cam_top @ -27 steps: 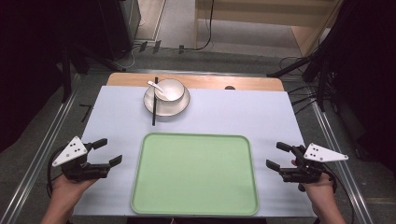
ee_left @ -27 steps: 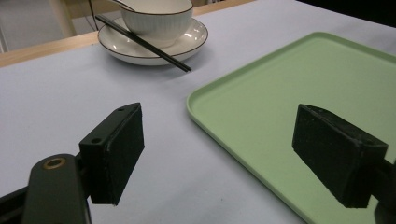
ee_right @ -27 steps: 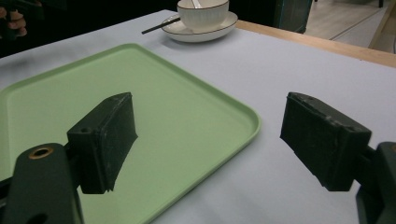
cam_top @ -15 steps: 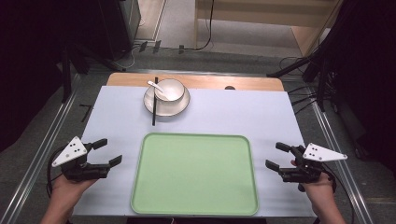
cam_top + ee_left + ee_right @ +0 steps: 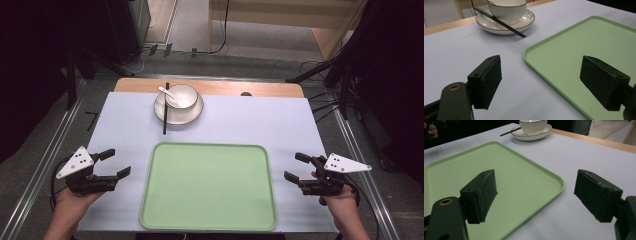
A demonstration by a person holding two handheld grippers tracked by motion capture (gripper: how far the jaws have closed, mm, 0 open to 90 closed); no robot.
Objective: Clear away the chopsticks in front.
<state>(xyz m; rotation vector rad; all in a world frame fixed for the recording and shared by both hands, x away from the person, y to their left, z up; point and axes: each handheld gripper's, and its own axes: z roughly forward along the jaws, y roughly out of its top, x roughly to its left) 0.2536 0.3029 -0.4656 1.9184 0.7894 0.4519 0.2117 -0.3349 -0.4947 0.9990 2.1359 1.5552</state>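
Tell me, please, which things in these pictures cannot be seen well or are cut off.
- Bowl: high view, too small to tell if it holds anything beside the spoon; its top is cut off by the upper edge in both gripper views.
- Chopsticks: left gripper view, far end cut off by the upper edge; one or two, unclear.
- Tray: right gripper view, partly hidden behind the jaws.

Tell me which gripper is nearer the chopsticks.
Left. The left gripper sits below-left of the chopsticks; the right gripper lies across the tray, farther off.
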